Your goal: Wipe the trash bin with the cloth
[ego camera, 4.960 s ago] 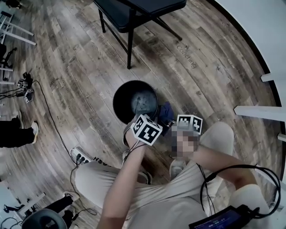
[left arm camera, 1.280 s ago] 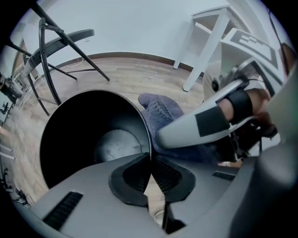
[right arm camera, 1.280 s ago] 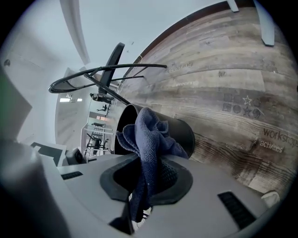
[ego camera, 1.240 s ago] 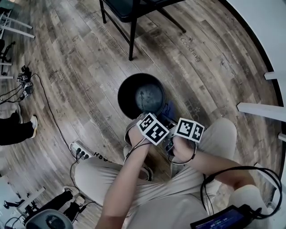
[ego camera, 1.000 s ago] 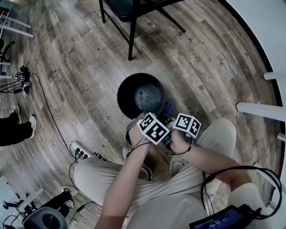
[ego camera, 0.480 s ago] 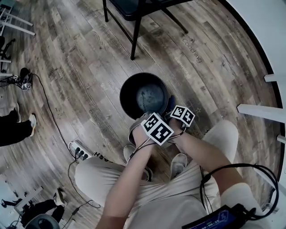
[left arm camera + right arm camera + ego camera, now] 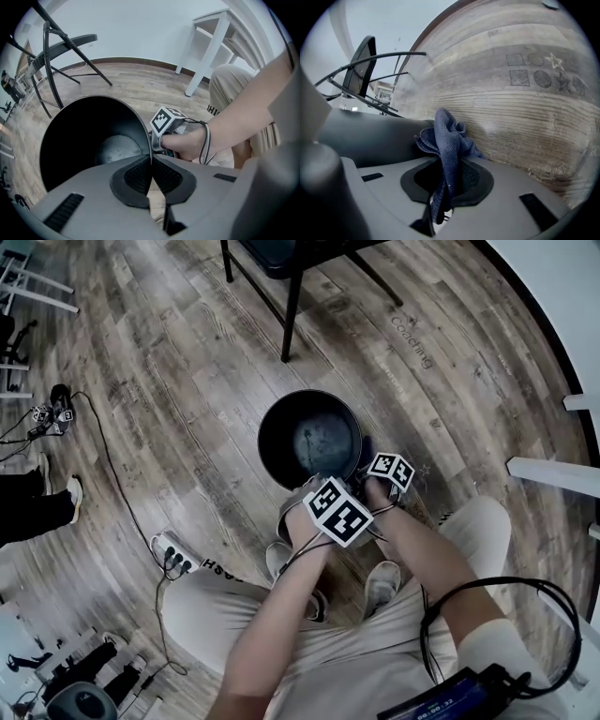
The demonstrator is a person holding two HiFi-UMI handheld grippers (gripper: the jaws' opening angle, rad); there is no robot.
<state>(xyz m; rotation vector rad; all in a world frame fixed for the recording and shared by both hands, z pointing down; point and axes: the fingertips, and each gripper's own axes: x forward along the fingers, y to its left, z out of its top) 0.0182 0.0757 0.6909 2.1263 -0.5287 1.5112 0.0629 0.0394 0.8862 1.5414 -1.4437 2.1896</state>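
At the far left of the head view, cables are lying on the wood floor and another person's legs are reaching in from the edge, with a power strip sitting nearer the middle. A dark chair is standing at the top, and the black bin is standing upright on the floor below it, just in front of the wearer's knees. The left hand-held gripper is pointing steeply down at the near edge of the bin and is gripping the thin rim, its pads closed together with the wall running between them. Just to its right, the right hand-held gripper is reaching low down the outside of the bin and is clamping the blue cloth, which is bunching up above its closed pads. The cloth is sitting at the right side of the bin, close to the floor and just beside the outer wall; whether it is touching the wall cannot be told. Further right, faint shapes are showing on the boards, and a white stand is lining the right edge.
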